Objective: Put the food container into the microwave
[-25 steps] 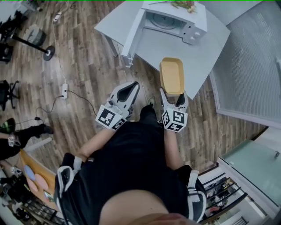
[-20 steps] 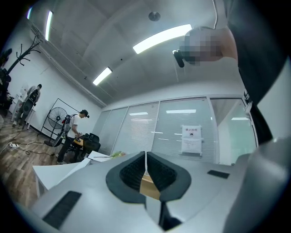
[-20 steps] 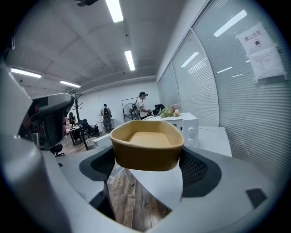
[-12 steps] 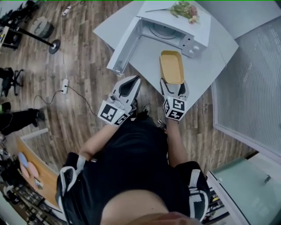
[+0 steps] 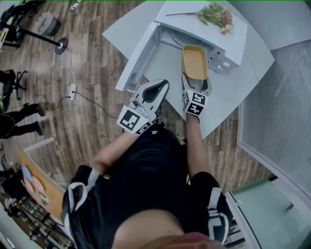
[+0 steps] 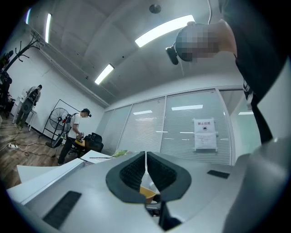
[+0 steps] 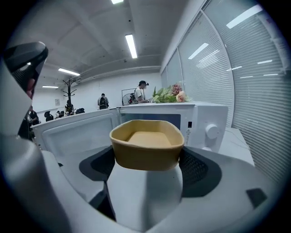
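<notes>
The yellow food container (image 5: 194, 62) is an open, empty rectangular tub. My right gripper (image 5: 196, 82) is shut on its near end and holds it level over the white table (image 5: 228, 92), its far end at the mouth of the white microwave (image 5: 214, 34). The microwave door (image 5: 138, 61) hangs open to the left. In the right gripper view the container (image 7: 146, 143) sits between the jaws of the right gripper (image 7: 148, 164), with the microwave (image 7: 200, 120) and its cavity straight ahead. My left gripper (image 5: 160, 87) is shut and empty, beside the door; its jaws meet in the left gripper (image 6: 146, 164) view.
A bunch of flowers (image 5: 216, 13) lies on top of the microwave. A power strip (image 5: 73, 90) and cables lie on the wooden floor to the left. A person (image 6: 72, 132) stands by a fan far off. Glass walls with blinds run to the right.
The right gripper has carried the container forward from the table's near edge to the microwave's opening. The left gripper moved forward alongside, still shut.
</notes>
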`<state>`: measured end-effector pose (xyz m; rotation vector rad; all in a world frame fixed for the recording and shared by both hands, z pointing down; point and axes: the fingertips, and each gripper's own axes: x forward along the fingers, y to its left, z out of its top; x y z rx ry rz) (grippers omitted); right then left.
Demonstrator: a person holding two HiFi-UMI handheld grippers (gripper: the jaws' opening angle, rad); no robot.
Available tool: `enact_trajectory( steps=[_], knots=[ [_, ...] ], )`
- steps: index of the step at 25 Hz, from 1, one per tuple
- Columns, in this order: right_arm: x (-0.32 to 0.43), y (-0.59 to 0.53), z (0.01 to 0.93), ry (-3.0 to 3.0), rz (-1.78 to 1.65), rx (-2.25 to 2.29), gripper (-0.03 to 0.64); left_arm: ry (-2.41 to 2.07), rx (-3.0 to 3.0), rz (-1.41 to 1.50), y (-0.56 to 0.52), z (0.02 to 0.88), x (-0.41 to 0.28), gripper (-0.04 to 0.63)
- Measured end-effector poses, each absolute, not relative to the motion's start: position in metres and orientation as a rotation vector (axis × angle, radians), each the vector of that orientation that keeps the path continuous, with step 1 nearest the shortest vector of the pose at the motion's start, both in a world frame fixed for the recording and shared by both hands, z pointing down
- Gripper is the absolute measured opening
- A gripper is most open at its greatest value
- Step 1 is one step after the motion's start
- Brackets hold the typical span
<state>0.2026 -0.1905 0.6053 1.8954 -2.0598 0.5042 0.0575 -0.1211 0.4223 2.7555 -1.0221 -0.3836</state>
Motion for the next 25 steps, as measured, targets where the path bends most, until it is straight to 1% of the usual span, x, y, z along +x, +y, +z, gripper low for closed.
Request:
enact_trajectory(
  steps=[12,20,25],
  knots=[
    [0.218,-0.331,0.684,-1.959,0.527,1.915,0.454,-0.988,2.706,-0.308,-0.215,0.467,0.074,0.032],
    [0.232,-0.384,0.713,-1.911,0.589,1.935,0.454,-0.946,2.663,-0.285,-0.236,0.49,0.081,0.032],
    [0.231,-0.407,0.726,-1.902,0.553,1.879,0.456,-0.946,2.649,-0.272,-0.244,0.499,0.083,0.032]
  ],
)
